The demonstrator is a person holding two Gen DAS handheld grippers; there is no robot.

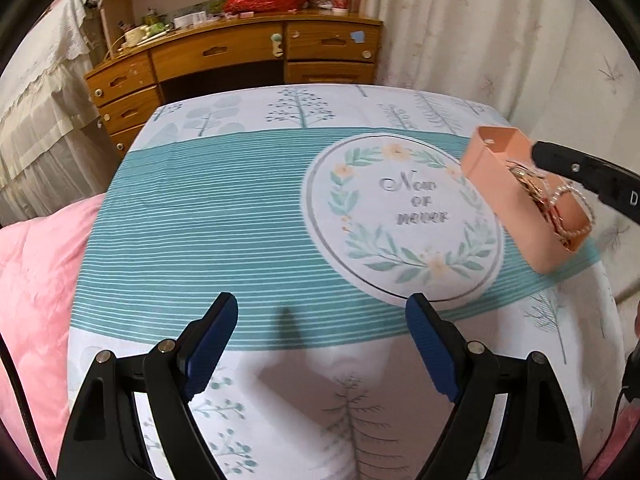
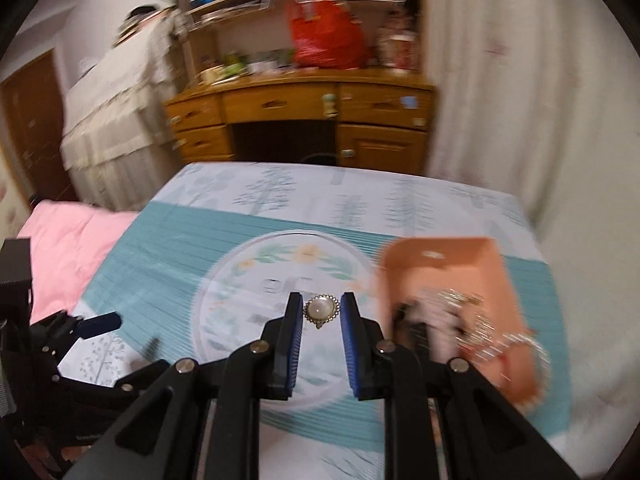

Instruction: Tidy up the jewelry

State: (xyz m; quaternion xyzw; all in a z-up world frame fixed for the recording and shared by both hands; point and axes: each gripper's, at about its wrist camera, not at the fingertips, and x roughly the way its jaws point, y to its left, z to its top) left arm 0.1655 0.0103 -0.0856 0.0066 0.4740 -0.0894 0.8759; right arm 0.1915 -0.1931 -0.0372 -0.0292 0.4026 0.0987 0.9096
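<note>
My right gripper [image 2: 321, 308] is shut on a round white-stone brooch [image 2: 321, 309] with a beaded metal rim, held above the table's circular wreath print. An orange open box [image 2: 460, 280] holding several bracelets and chains [image 2: 480, 320] lies on the cloth just right of it. The box also shows in the left wrist view [image 1: 512, 200], with the right gripper's black arm over its far side. My left gripper [image 1: 320, 312] is open and empty, low over the near part of the table, left of the box.
The table is covered by a teal-striped cloth with tree prints [image 1: 224, 216]. A pink quilt [image 1: 36, 280] lies to the left. A wooden desk with drawers [image 1: 240, 60] stands behind, and curtains [image 1: 500, 40] hang to the right.
</note>
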